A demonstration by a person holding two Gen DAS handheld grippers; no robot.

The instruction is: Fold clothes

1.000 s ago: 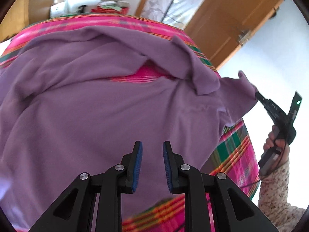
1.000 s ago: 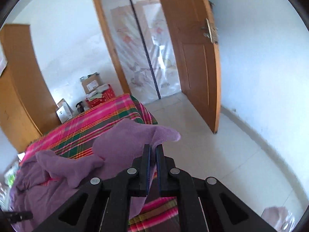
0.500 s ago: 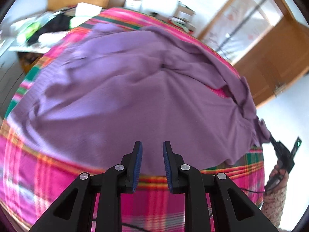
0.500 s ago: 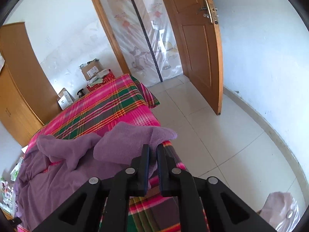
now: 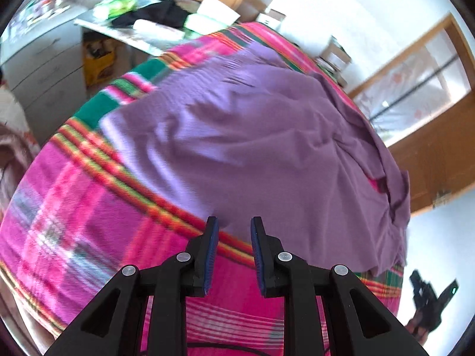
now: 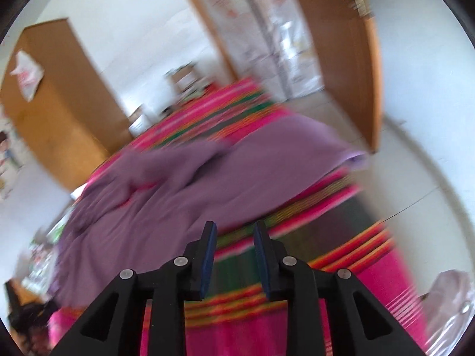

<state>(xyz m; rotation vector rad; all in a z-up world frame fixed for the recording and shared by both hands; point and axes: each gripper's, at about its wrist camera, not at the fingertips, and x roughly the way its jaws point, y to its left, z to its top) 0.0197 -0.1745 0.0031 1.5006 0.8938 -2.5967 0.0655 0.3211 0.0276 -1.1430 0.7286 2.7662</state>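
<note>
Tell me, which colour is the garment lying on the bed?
Plain purple garment, on a pink plaid bedcover. Left wrist view shows it best.

right view motion-blurred; purple garment (image 6: 184, 190) edges smeared | desk clutter (image 5: 148, 14) unreadable

Bright bedroom with white walls and warm wooden joinery

A bed (image 5: 89, 222) under a pink, green and orange plaid cover fills the middle. A tall wooden wardrobe (image 6: 56, 101) stands against the wall at its far side, a white plastic bag (image 6: 26, 74) hanging on it. A wooden door (image 6: 350, 59) stands open beside a glazed wooden-framed doorway (image 6: 267, 29). Pale floor tiles (image 6: 415, 178) run past the bed's edge. A cluttered shelf (image 5: 142, 26) and white drawers (image 5: 44, 71) sit beyond the bed's corner.
</note>
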